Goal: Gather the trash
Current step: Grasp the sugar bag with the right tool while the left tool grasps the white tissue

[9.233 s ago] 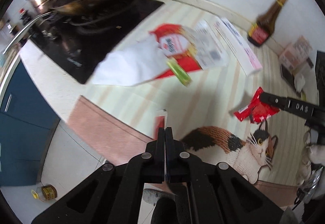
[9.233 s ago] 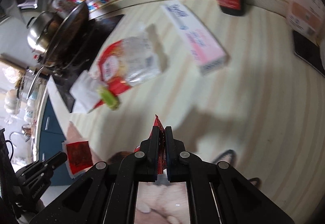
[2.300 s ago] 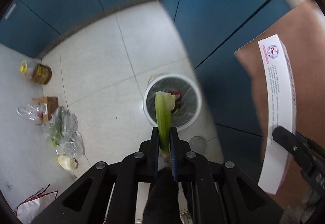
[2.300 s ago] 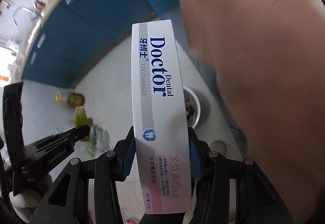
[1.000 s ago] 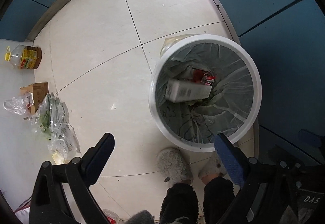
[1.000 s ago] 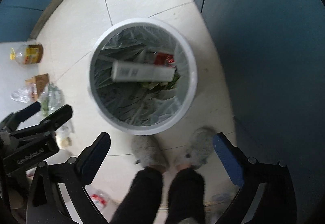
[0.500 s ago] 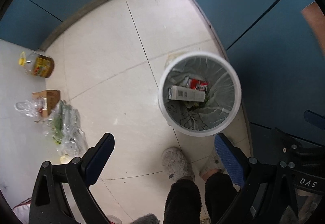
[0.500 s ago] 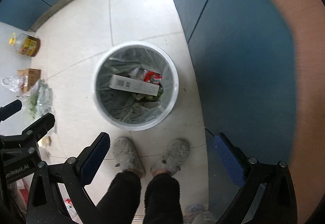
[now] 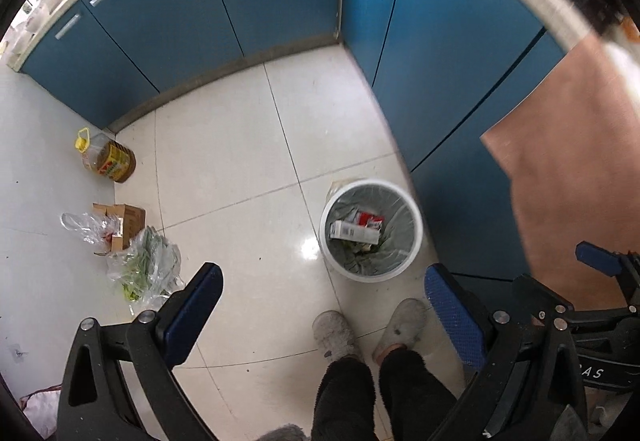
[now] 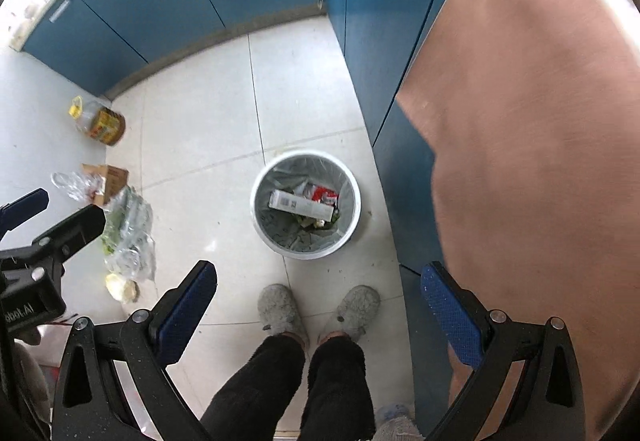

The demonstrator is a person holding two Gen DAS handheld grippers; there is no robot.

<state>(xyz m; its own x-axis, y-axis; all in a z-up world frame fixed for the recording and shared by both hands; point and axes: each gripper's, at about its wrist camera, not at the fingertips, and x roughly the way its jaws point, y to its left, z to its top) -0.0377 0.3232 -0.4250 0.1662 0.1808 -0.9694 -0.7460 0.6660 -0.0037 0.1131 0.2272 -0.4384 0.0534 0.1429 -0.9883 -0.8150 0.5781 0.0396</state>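
Note:
A white round trash bin (image 9: pixel 416 237) (image 10: pixel 260 229) with a grey liner stands on the tiled floor beside the blue cabinets. Inside it lie the white toothpaste box (image 9: pixel 354 232) (image 10: pixel 301 205), a red wrapper (image 9: pixel 370 219) (image 10: pixel 323 193) and green scraps. My left gripper (image 9: pixel 323 317) hangs high above the floor, open, nothing between its blue pads. My right gripper (image 10: pixel 318 311) is open too and holds nothing, with the bin below and ahead of it. The right gripper's fingers (image 9: pixel 596 261) show at the right edge of the left wrist view.
A person's grey slippers (image 9: pixel 334 335) (image 10: pixel 280 307) and dark trousers stand just before the bin. At the left lie an oil bottle (image 9: pixel 108 159) (image 10: pixel 98 123), a cardboard box (image 9: pixel 126 219) and bags of greens (image 9: pixel 146 267) (image 10: pixel 128 229). A brown mat edge (image 9: pixel 580 169) (image 10: pixel 532 121) overhangs on the right.
Both grippers have risen away from the bin, which now looks smaller and farther. Earlier they let the green stalk and toothpaste box drop into it; the jaws stay open.

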